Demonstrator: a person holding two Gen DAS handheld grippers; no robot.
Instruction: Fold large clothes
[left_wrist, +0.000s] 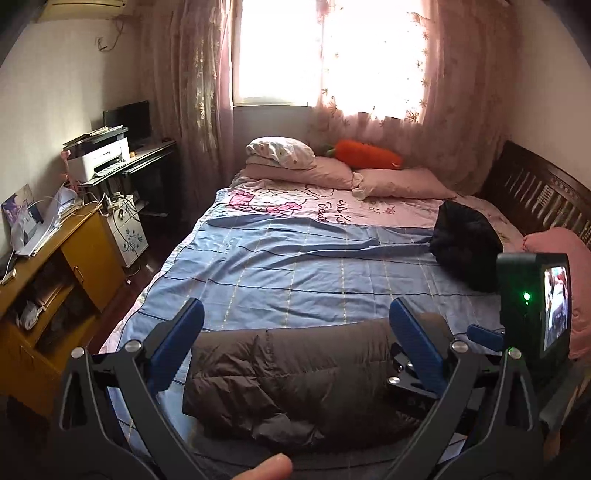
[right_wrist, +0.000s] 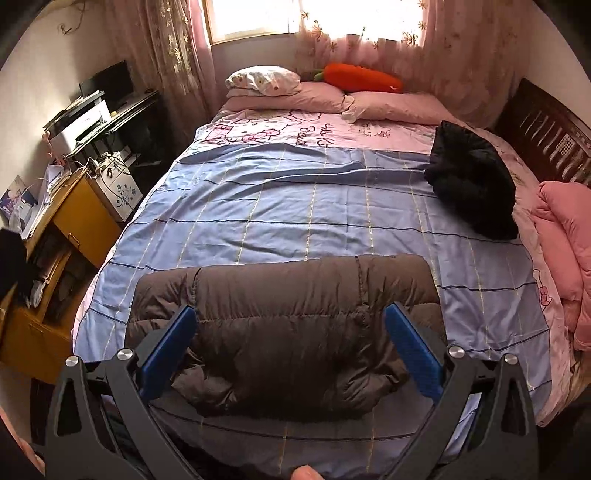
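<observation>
With both tools hanging above the near edge of the bed, you look to be between folds, or done with this piece. The brown quilted puffer jacket (right_wrist: 284, 332) sits in the lower middle of the right wrist frame, already a compact rectangle on the blue checked bedsheet (right_wrist: 295, 206); in the left wrist frame it's lower centre too.

Your right gripper (right_wrist: 291, 350) has its blue pads spread wide, nothing between them, the jacket below and beyond. Your left gripper (left_wrist: 295, 343) is likewise spread and empty. The right tool's body and its small screen show at the right edge of the left frame, just beside your left one.

Judgement: the brown piece reads as folded. Its near lower edge is lumpy and rumpled, the far edge is straight, so one more halving or a tidy press may be wanted; can't tell how many layers are under there.

Other candidate: the black bunched garment (right_wrist: 472, 184), upper right in the right frame, lying well apart from the jacket, near the pink folded quilt (right_wrist: 565, 236). If that's next, you need to reach far right, pinch an edge and drag it onto bare sheet to spread it flat first. The puffy fill will spring back, so grip seams, not loft.
</observation>
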